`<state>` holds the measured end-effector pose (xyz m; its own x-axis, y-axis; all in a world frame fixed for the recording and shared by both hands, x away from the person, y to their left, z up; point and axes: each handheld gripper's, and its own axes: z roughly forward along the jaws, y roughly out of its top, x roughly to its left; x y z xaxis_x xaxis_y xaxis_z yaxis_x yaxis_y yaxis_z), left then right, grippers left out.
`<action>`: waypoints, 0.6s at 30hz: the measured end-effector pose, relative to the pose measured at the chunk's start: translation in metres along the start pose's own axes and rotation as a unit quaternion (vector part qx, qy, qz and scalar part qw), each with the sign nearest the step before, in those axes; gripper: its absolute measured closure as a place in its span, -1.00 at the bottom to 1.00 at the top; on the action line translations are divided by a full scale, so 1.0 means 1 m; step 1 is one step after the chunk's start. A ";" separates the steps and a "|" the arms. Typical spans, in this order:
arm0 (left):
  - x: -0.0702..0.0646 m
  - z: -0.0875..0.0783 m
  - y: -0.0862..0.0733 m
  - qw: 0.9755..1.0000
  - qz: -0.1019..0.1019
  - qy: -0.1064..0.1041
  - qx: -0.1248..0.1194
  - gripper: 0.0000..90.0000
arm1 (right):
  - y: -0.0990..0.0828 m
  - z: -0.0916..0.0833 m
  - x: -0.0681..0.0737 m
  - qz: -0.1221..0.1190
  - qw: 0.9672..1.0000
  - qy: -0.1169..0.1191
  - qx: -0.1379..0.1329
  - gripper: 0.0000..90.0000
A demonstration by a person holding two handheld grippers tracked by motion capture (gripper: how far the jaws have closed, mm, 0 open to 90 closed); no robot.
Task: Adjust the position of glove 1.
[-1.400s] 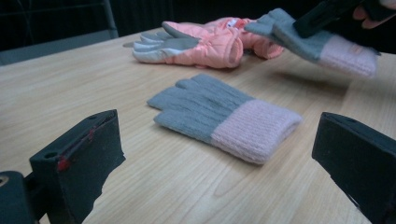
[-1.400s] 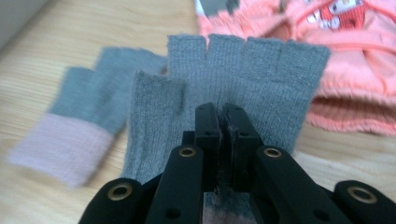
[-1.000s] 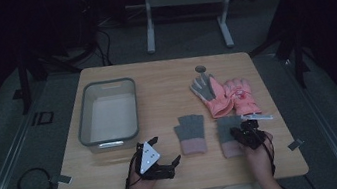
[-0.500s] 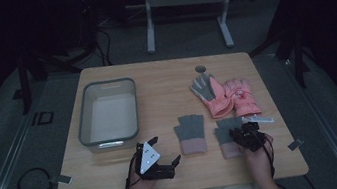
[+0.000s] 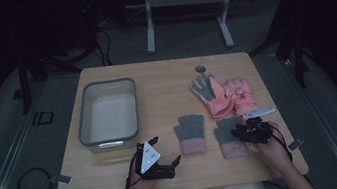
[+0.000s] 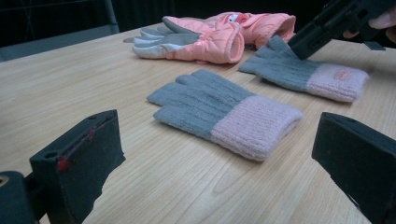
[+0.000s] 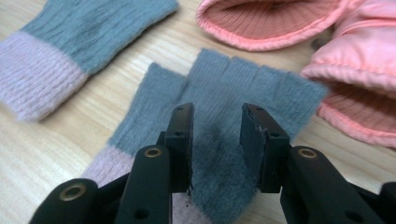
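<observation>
**Two knit gloves side by side, right jaws parted over one of them**

We see a wooden table [image 5: 165, 87] with two grey knit gloves with pink cuffs lying flat near its front edge. The right knit glove [image 5: 230, 137] lies under our right gripper [image 5: 241, 131]; the left knit glove [image 5: 191, 133] lies just beside it, apart from it, cuff toward us.

In the right gripper view, the right gripper [image 7: 216, 135] hangs over the grey part of the right knit glove [image 7: 243, 88]. Its jaws have just been opening and stand a little apart, with grey knit showing in the gap. Whether the pads touch the knit we cannot tell, but they do not pinch it.

Our left gripper [image 5: 167, 164] rests near the table's front edge, left of the gloves, well apart from them. In the left gripper view its jaws are spread wide, with nothing between them, and the left knit glove [image 6: 224, 112] lies on the wood beyond them.

The right knit glove [image 6: 303, 74] carries a small pink tag [image 6: 342, 74] on its cuff; any writing on it is too small for us to read.

Behind the knit gloves lies a pair of pink padded gloves [image 5: 225, 97], one with a grey palm up, the other with a small blurred emblem we cannot read. A grey bin [image 5: 83, 132] stands at the table's left, with a pale label [image 5: 111, 144] on its near wall, also unreadable.
</observation>
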<state>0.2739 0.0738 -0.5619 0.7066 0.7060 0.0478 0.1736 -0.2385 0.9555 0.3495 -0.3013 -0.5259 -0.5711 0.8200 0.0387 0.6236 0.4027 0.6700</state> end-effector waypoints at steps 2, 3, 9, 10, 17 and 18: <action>0.000 0.000 0.000 1.000 0.000 0.000 0.000 -0.97 | -0.002 0.003 -0.001 0.006 1.000 0.010 0.003 0.40; 0.000 0.000 0.000 1.000 0.000 0.001 -0.001 -0.97 | -0.003 0.004 -0.001 0.009 1.000 0.016 0.005 0.38; 0.000 0.000 0.000 1.000 -0.001 0.003 -0.001 -0.97 | -0.011 0.013 0.004 -0.004 1.000 -0.010 0.006 0.37; 0.000 0.000 0.000 1.000 -0.002 0.003 -0.001 -0.97 | -0.012 0.014 0.007 -0.008 1.000 -0.019 0.002 0.41; 0.000 0.000 0.000 1.000 0.000 0.003 -0.002 -0.97 | -0.011 0.015 0.013 -0.002 0.999 -0.040 0.002 0.80; 0.000 0.000 0.000 1.000 -0.001 0.002 -0.001 -0.97 | -0.011 0.015 0.014 -0.002 0.999 -0.042 0.003 0.82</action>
<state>0.2735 0.0737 -0.5620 0.7034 0.7092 0.0475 0.1737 -0.2364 0.9560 0.3428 -0.2875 -0.5437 -0.5267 0.8496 -0.0270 0.6251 0.4087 0.6650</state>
